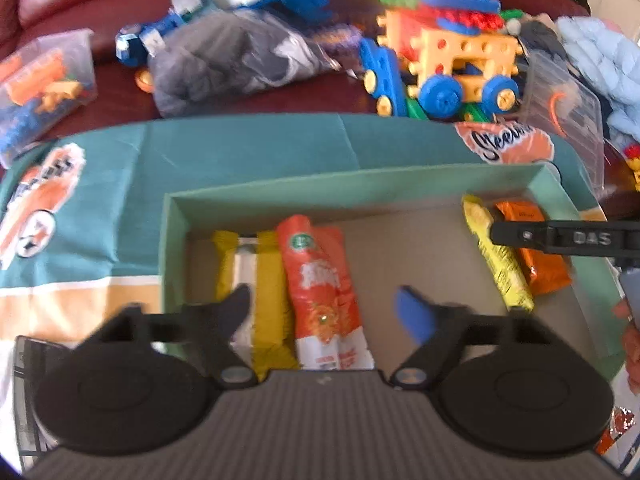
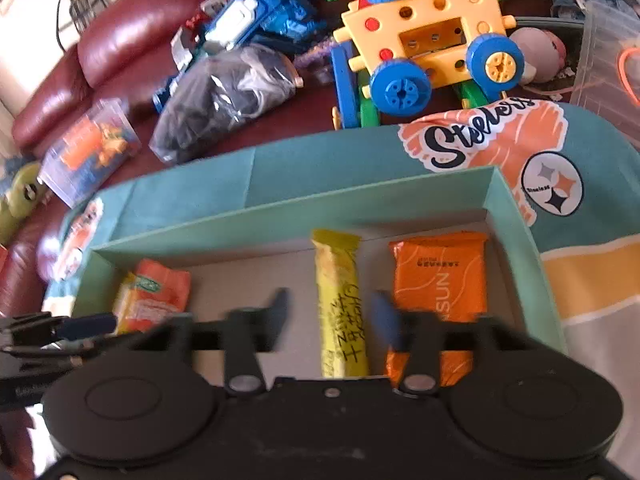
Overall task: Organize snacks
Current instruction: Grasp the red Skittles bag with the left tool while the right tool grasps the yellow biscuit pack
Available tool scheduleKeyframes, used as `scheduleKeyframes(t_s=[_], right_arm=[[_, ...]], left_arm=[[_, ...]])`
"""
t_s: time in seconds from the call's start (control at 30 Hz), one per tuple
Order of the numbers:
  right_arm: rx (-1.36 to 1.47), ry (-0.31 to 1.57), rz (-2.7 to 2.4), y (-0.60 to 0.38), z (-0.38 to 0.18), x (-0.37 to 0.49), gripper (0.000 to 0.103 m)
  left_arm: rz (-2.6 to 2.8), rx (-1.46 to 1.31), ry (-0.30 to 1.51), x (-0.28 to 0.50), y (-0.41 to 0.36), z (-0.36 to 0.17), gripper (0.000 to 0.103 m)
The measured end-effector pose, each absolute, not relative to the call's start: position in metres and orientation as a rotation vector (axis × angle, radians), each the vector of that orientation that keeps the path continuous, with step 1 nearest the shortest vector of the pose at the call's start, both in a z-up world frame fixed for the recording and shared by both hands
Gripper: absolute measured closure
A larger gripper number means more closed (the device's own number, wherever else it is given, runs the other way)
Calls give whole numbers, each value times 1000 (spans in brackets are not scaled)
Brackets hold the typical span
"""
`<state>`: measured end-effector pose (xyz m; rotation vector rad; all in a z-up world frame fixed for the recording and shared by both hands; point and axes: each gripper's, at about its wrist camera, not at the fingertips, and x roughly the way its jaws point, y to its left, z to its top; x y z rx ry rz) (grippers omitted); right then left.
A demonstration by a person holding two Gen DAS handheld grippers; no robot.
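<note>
With both sets of fingers released, left [image 1: 324,312] over the orange pouch [image 1: 320,280], right [image 2: 332,316] astride the yellow bar [image 2: 340,304], I should square up before squeezing.

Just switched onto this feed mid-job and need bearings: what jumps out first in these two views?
The green box in the middle, with snacks in two groups: an orange-and-white pouch and yellow packets on its left, a yellow bar and orange packet on its right. Behind it, a bright yellow toy vehicle with blue wheels sits on the red sofa. Both hand-held grippers hover open over the box.
</note>
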<state>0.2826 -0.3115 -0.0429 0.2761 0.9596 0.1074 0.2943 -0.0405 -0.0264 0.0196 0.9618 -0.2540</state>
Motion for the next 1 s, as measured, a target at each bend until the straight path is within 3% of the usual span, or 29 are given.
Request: scheduleKeyframes(t_s=[0.13,0.3,0.73,1.0], right_arm=[[282,926,113,-315,-26,264,10],[288,895,113,-320,0,235,0],[294,916,93,-334,39,118,0],[342,1020,72,-335,9,68,0]], left_arm=[[-244,-2,955,276,-33,-14,7],[-234,-24,942,238,-22,3,1],[-289,65,949,119,-5,19,0],[-335,108,1017,62,7,-7,0]])
